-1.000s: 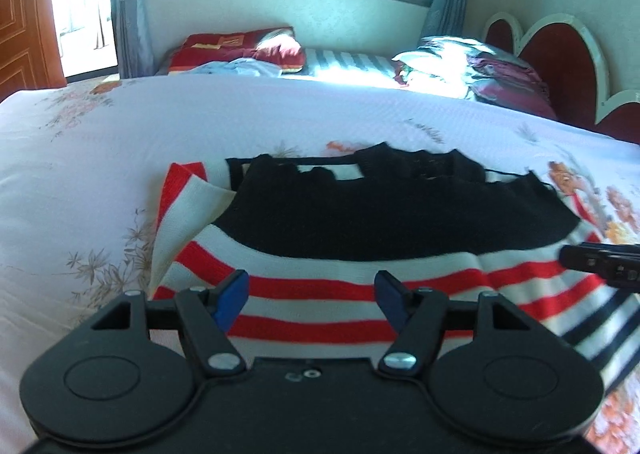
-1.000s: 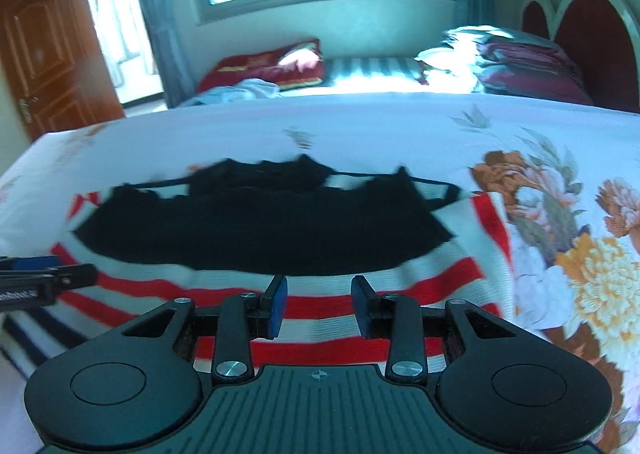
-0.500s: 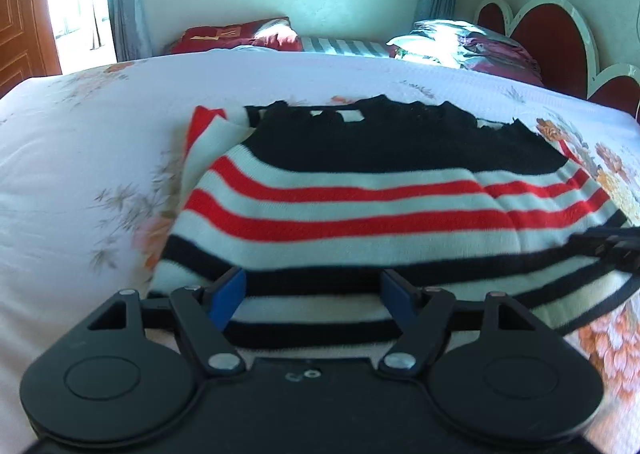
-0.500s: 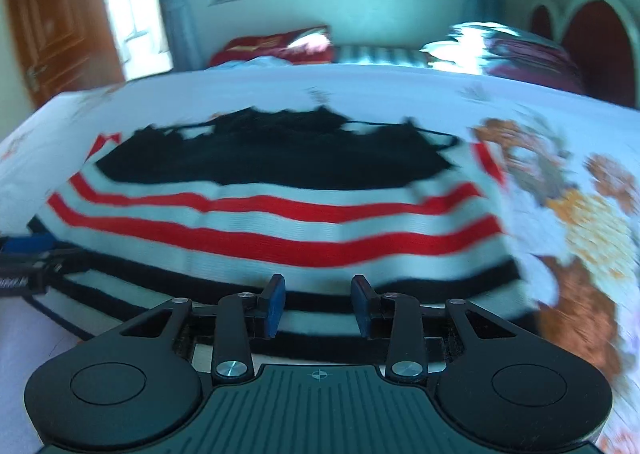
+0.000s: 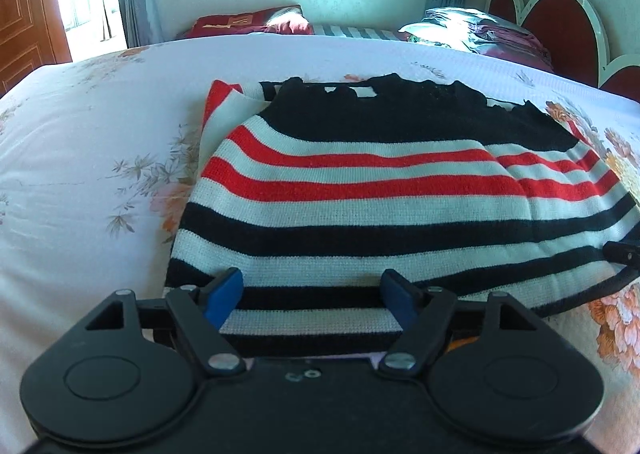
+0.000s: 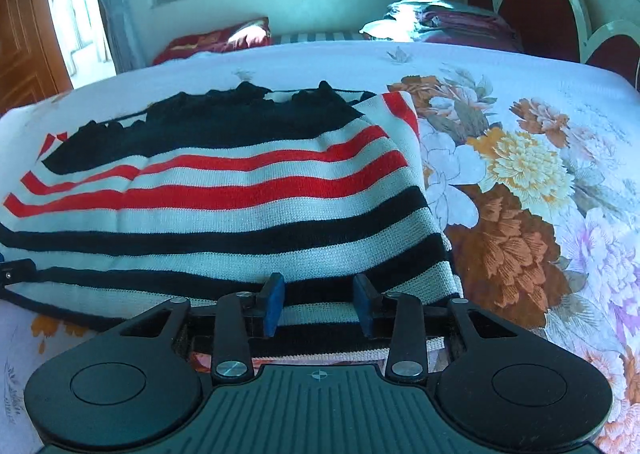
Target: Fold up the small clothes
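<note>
The white bed with flower-print sheet [image 5: 80, 158] is cut off at every edge. On it lies the folded knitted sweater with red, white and black stripes [image 5: 360, 190], its near hem hidden behind both claws. The left claw [image 5: 312, 296] is opening, wide apart; the right claw [image 6: 319, 304] is opening too, narrower; the hem lies between the pads of each, gripped by neither.

Striped sweater [image 5: 360, 190] fills middle of bed [image 5: 80, 158]. Bare flowered sheet left of it and right of it [image 6: 540, 182], room to pass. Pillows [image 5: 476, 30], headboard [image 6: 540, 10] block far end.
</note>
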Demonstrator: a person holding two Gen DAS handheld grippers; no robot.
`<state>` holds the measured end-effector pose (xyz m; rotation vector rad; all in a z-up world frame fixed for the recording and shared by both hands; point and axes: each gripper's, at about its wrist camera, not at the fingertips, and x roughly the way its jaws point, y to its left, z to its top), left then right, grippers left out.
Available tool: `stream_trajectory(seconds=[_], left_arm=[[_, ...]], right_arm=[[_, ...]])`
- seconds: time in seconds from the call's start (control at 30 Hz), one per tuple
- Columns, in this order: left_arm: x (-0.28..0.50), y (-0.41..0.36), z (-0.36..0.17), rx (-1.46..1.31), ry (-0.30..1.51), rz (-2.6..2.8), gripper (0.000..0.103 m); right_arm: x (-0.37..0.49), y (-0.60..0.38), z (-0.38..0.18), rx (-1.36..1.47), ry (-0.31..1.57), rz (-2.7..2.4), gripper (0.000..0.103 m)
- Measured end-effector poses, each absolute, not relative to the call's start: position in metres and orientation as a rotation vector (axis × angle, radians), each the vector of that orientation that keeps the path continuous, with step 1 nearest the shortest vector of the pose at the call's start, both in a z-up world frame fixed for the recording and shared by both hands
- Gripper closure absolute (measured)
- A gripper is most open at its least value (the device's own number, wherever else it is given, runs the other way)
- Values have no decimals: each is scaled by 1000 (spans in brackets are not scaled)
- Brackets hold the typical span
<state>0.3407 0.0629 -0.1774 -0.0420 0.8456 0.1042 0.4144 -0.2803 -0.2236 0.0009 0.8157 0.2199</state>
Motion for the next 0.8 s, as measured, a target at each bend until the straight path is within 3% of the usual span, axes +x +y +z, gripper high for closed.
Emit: stream_trajectory(seconds=[0.1,0.23,0.33,0.37,0.43,0.63,0.8], left_arm=[[341,63,-176,-54,848,109,26],[339,59,-173,-83,857,115,12],[336,57,-169,-105,875,125,7],[334,57,-167,-128,880,129,7],[326,62,-161,-198,886,141,6],[291,93,-149,-447,887,206,4],[271,118,-170,-636,872,213,5]], right_arm=[[416,-277,-222,-25,827,222,64],[414,-280,-215,-19,820,252,63],[411,-276,-203,10,787,317,60],[410,-274,-198,19,778,344,57],[407,-267,-190,24,757,393,40],[406,-240,-175,35,730,491,40],[411,-223,-178,53,743,513,40]])
